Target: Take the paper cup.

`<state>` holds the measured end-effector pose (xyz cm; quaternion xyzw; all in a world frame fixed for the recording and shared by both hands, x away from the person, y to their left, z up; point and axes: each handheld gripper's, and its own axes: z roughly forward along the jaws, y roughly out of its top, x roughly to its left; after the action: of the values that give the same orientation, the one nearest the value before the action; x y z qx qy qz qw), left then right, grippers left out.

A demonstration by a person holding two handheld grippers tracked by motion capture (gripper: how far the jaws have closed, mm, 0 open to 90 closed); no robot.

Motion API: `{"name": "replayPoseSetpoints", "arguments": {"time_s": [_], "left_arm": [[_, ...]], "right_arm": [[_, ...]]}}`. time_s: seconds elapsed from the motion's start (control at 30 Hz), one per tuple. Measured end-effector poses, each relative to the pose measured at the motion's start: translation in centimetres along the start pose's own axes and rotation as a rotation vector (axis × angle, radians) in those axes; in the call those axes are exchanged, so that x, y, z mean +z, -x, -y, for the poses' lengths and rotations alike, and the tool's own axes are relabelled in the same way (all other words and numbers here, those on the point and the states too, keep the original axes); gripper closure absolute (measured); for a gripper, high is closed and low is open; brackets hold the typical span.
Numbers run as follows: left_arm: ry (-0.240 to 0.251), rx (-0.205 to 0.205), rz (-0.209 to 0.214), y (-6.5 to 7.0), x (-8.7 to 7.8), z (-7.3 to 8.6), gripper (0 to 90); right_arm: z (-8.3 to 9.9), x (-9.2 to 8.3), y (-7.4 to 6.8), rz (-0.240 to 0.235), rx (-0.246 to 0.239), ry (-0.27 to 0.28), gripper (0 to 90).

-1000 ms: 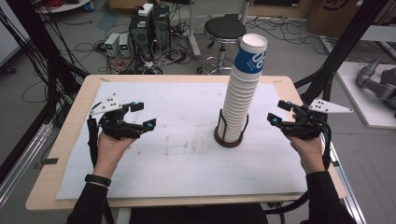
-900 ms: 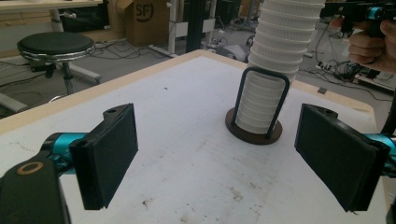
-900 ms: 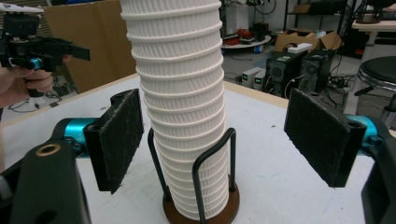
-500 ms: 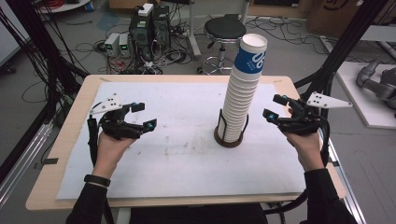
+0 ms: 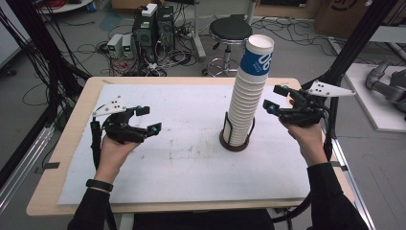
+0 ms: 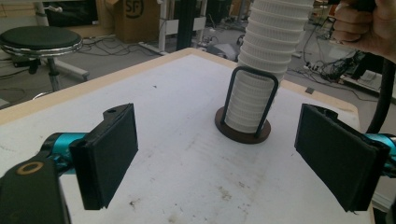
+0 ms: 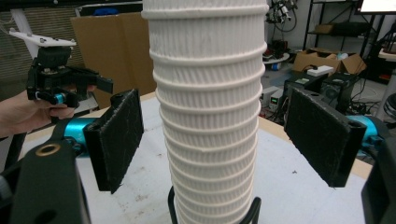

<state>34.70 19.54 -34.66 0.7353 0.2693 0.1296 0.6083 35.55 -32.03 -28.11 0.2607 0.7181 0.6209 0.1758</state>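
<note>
A tall stack of ribbed white paper cups [image 5: 246, 103] stands in a black wire holder on a round dark base [image 5: 234, 142] right of the table's middle; the top cup has a blue band [image 5: 255, 61]. My right gripper [image 5: 274, 99] hovers just right of the stack, about halfway up it, jaws open. In the right gripper view the stack [image 7: 210, 107] rises between and ahead of the pads [image 7: 119, 137], untouched. My left gripper [image 5: 149, 120] is held open over the mat at the left, pointing toward the stack [image 6: 268, 60], with nothing between its pads [image 6: 109, 151].
A white mat [image 5: 182, 163] covers most of the wooden table [image 5: 62, 158]. Behind the table are a black stool [image 5: 230, 29], computer boxes [image 5: 153, 24] and cables on the floor. Black frame posts [image 5: 354, 43] stand at the right.
My right gripper has risen and shifted a little closer to the cup stack. The left gripper and the stack have stayed put.
</note>
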Motion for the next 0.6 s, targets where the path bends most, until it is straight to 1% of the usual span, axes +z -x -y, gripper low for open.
{"name": "replayPoseSetpoints", "arguments": {"time_s": [0.17, 0.23, 0.27, 0.33, 0.43, 0.53, 0.57, 0.6], "left_arm": [[-0.003, 0.0, 0.006, 0.0, 0.1, 0.0, 13.2], [-0.007, -0.002, 0.007, 0.0, 0.1, 0.0, 13.2], [-0.007, 0.001, 0.009, 0.0, 0.1, 0.0, 13.2], [-0.005, 0.0, 0.01, 0.0, 0.1, 0.0, 13.2], [-0.006, -0.003, 0.01, 0.0, 0.1, 0.0, 13.2], [-0.007, -0.002, 0.013, 0.0, 0.1, 0.0, 13.3], [-0.009, -0.002, 0.013, 0.1, 0.2, 0.0, 13.2], [-0.009, -0.002, 0.013, 0.1, 0.2, 0.0, 13.2]], "right_arm": [[-0.9, 1.1, 0.0, -0.007, -0.009, -0.012, 19.9], [-1.1, 1.2, 0.1, -0.009, -0.011, -0.015, 19.9], [-1.6, 1.7, 0.1, -0.011, -0.008, -0.023, 19.9], [-1.8, 2.0, 0.1, -0.009, -0.01, -0.029, 19.9], [-2.2, 2.5, 0.2, -0.015, 0.0, -0.042, 19.9], [-2.4, 2.7, 0.2, -0.018, 0.004, -0.042, 19.9], [-2.7, 2.9, 0.1, -0.011, -0.007, -0.044, 19.9], [-2.8, 2.9, 0.1, -0.015, -0.008, -0.045, 19.9]]}}
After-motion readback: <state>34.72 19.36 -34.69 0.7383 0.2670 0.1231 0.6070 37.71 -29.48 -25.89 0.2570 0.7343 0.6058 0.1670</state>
